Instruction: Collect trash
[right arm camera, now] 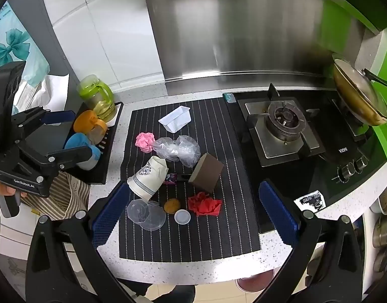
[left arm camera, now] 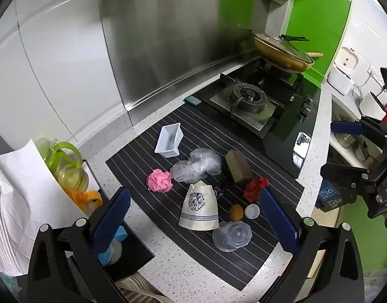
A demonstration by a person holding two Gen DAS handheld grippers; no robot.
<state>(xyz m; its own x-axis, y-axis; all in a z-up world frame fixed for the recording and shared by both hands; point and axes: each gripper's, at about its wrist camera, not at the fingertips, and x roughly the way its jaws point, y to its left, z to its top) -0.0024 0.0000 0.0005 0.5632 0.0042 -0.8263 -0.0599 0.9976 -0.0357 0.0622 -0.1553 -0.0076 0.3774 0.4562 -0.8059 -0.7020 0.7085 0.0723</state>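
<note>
We hold both grippers above the counter, tilted down, and each has its jaws spread wide with nothing between the pads. Framed by the left gripper (left arm camera: 194, 223) we see a paper cup (left arm camera: 199, 208) lying on its side, a clear plastic lid (left arm camera: 232, 236) just beside it, a small orange ball (left arm camera: 236, 212) and a white bottle cap (left arm camera: 252, 211), all below the fingers and untouched. The right gripper (right arm camera: 193, 210) frames the same clutter, with the red crumpled paper (right arm camera: 204, 204) nearest its middle and the brown box (right arm camera: 206, 174) a little farther on. Beyond these lie a crumpled clear plastic bag (right arm camera: 177, 150), a pink paper wad (right arm camera: 145, 141) and a white plastic tray (right arm camera: 175, 120), all on the black striped mat (right arm camera: 193, 240). To the right of the mat sits a gas stove (right arm camera: 284, 123) with a lidded pan (right arm camera: 360, 96) on the far burner. To the left stands a green pitcher (right arm camera: 98, 97) beside a black rack (right arm camera: 110, 149).
</note>
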